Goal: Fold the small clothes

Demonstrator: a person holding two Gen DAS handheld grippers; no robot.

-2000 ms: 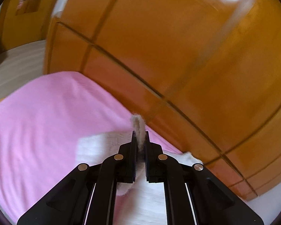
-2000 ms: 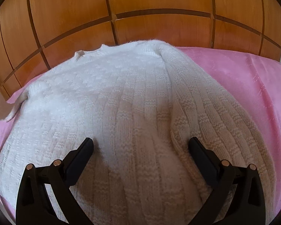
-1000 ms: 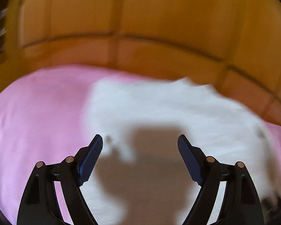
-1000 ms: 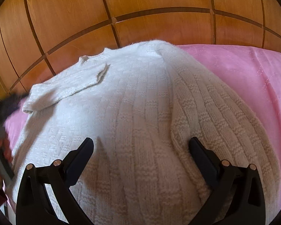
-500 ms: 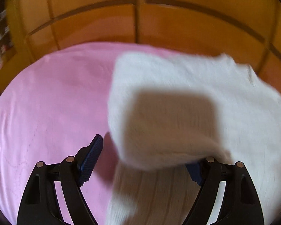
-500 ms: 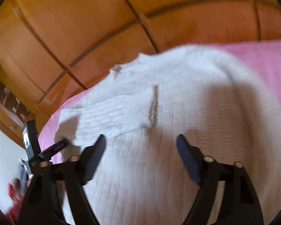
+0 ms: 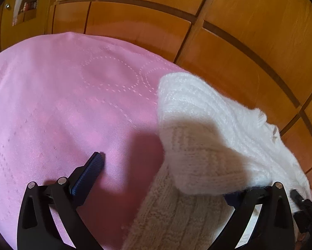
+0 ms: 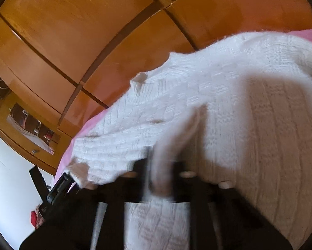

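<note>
sweater (image 7: 197, 137): white cable knit, laid on the pink bedspread (image 7: 68, 104) hard against the wood-panelled wardrobe (image 7: 249, 31); the body is spread flat, with one sleeve (image 7: 206, 166) already folded in across the chest.

left gripper (image 7: 170, 179): jaws stand wide, opened further within the last half second. Two seconds ago a tuft of knit was pinched here; now nothing is pressed. The blue left pad is seen over bare bedspread, while the right finger is partly hidden under the folded sleeve's cuff.

right gripper (image 8: 160, 173): jaws have just been closing from wide to nearly together. A ridge of the sweater's fabric is seen bunched up between them. The view is motion-blurred, so exact pad contact is hard to read, but a pinch on the knit is judged.

change: a second ago the right gripper was hovering open over the flat body; its view is now swung toward the left side of the garment, with the left gripper visible at its lower-left edge.

meaning: the grip is handed from left to right. The sleeve fold is judged done and released; a body fold is probably being started.

risk: loose knit is easily dragged; the folded sleeve could be pulled out of place when the pinched ridge is lifted.
</note>
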